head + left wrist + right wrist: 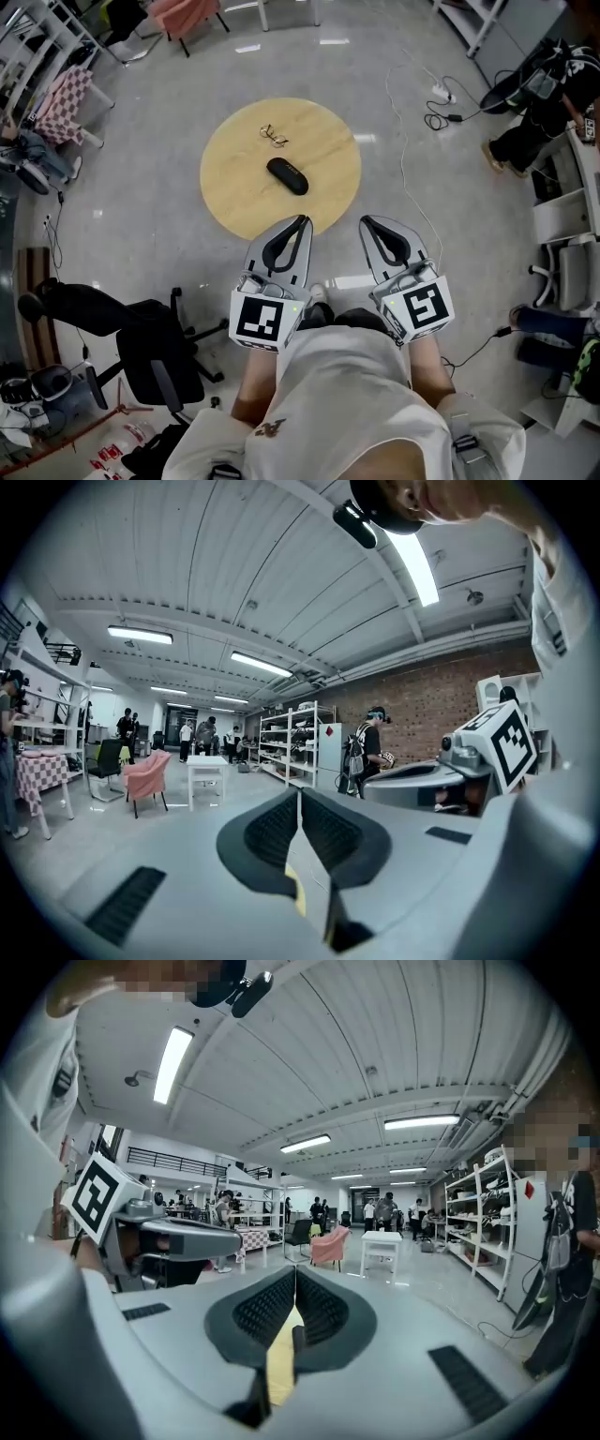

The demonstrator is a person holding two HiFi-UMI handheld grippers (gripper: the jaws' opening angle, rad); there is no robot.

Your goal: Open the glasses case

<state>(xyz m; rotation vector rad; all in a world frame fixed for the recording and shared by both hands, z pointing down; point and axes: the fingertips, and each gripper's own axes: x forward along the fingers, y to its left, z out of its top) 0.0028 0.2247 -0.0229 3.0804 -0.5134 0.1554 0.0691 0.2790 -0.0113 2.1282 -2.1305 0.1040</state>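
Left hand-held gripper (pixel 303 221): jaws pressed together with nothing between them; in the left gripper view (pixel 299 799) the two ribbed black pads meet along one seam.
Right hand-held gripper (pixel 365 222): jaws likewise closed and empty; its own view (pixel 295 1274) shows the pads meeting at the tip.
Pairing: the two hand-held grippers sit side by side and apart, both pointing forward and close to level, each held near the person's body.
Marker cubes: one on the back of each hand-held gripper, left (pixel 259 319) and right (pixel 419 309).
Glasses case (pixel 287 176): black, oblong, shut; it lies on the tabletop ahead of the left hand-held gripper's tip, apart from it and touched by neither gripper; it is ahead and to the left of the right one.
Glasses (pixel 274 135): dark-framed pair, further ahead than the case, near it but not touching.
Tabletop (pixel 234 202): round, light wood; its near edge lies under the tips of both hand-held grippers in the head view.
Floor (pixel 141 244): glossy grey, all round the tabletop.
Office chair (pixel 155 352): black, on castors, to the left of the left hand-held gripper and slightly behind it.
Power strip (pixel 441 93): white, with a cable, on the floor far ahead and to the right of the right hand-held gripper.
Pink chair (pixel 147 775): far ahead, beside a small white table (pixel 207 766).
Shelving (pixel 295 742): white racks far ahead, on the right.
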